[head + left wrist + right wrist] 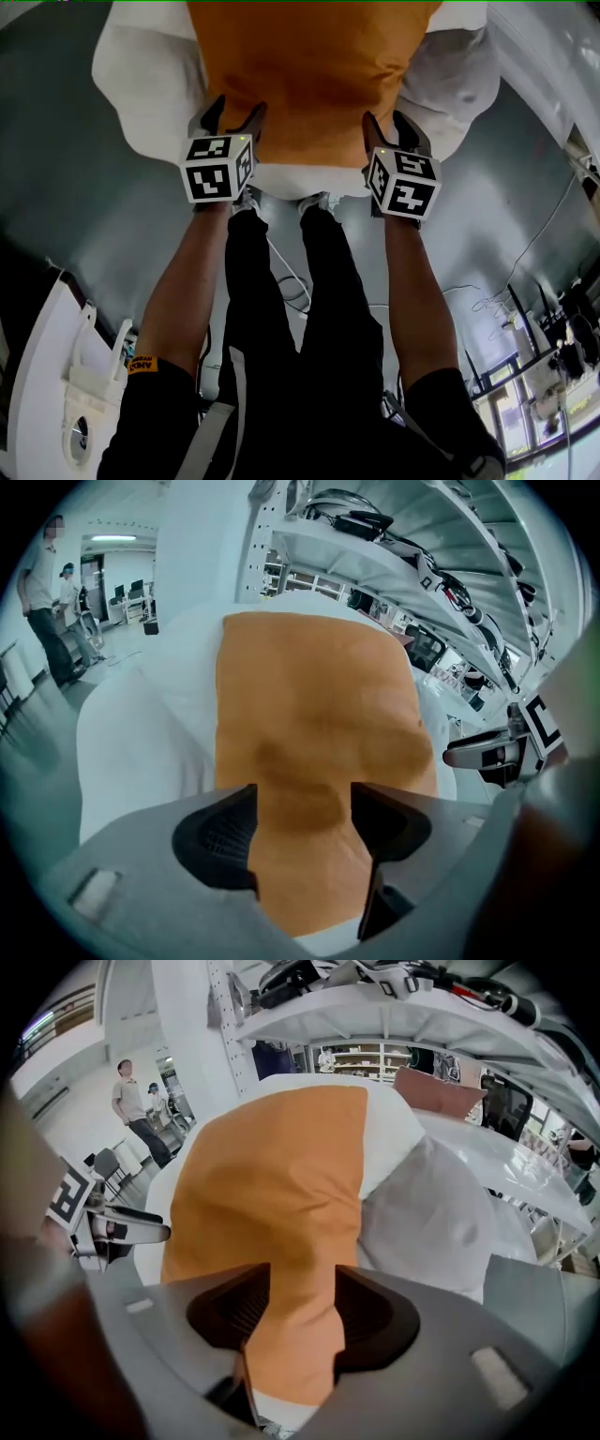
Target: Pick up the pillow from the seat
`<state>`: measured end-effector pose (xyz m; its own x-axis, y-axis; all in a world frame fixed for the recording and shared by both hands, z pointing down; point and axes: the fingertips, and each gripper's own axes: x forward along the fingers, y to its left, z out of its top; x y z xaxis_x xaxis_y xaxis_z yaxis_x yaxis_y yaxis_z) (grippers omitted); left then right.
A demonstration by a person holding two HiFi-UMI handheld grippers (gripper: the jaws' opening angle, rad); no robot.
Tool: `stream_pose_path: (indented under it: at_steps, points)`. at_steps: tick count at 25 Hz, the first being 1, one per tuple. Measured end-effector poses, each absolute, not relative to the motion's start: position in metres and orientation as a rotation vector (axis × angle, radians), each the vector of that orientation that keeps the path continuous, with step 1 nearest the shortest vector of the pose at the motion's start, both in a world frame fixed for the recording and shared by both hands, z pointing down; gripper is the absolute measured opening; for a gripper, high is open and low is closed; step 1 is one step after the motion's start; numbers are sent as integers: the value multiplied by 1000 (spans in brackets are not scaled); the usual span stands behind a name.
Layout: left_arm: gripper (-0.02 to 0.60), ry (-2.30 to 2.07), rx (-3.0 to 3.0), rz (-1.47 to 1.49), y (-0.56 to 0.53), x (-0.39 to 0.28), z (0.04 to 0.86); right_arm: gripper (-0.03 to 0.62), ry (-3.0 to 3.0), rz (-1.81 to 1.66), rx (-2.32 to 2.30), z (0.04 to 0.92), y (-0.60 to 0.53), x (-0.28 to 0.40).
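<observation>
An orange pillow (pixel 309 75) lies on a white seat (pixel 131 84), reaching to its near edge. My left gripper (pixel 236 117) is at the pillow's near left corner and my right gripper (pixel 389 127) at its near right corner. In the left gripper view the orange pillow (pixel 319 705) fills the gap between the spread jaws of the left gripper (pixel 302 808); the pads stand off the fabric. The right gripper view is alike: the pillow (pixel 272 1204) runs between the wide jaws of the right gripper (pixel 302 1297). Both grippers are open.
A grey cushion (pixel 450 84) (pixel 431 1213) lies beside the orange pillow on the right. White metal shelving (pixel 375 546) stands behind the seat. Cables (pixel 487 300) trail over the grey floor, a white machine (pixel 56 375) stands at lower left. People (pixel 47 602) stand far off.
</observation>
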<state>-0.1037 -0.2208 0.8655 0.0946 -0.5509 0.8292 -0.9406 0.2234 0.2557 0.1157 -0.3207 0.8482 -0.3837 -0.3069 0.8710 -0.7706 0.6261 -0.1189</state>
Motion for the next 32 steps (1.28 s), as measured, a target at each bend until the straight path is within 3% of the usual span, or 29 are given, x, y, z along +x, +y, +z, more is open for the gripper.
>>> stream_pose_path:
  at_steps: [13,21,25,32]
  points:
    - [344,-1553,1421,515,-230,-112,898,232,-1943,654,787,881,-331,106]
    - [336,-1543,1435,535,-240,-106,912,188,-1946,654,773,894,-337,105]
    - [308,-1533,1453,545,-244,-103,915,164,-1945,662,766,896,-337,105]
    - [203,-1559,1463,587,-242,-105,916,121,-1945,656,749,901,-335,98]
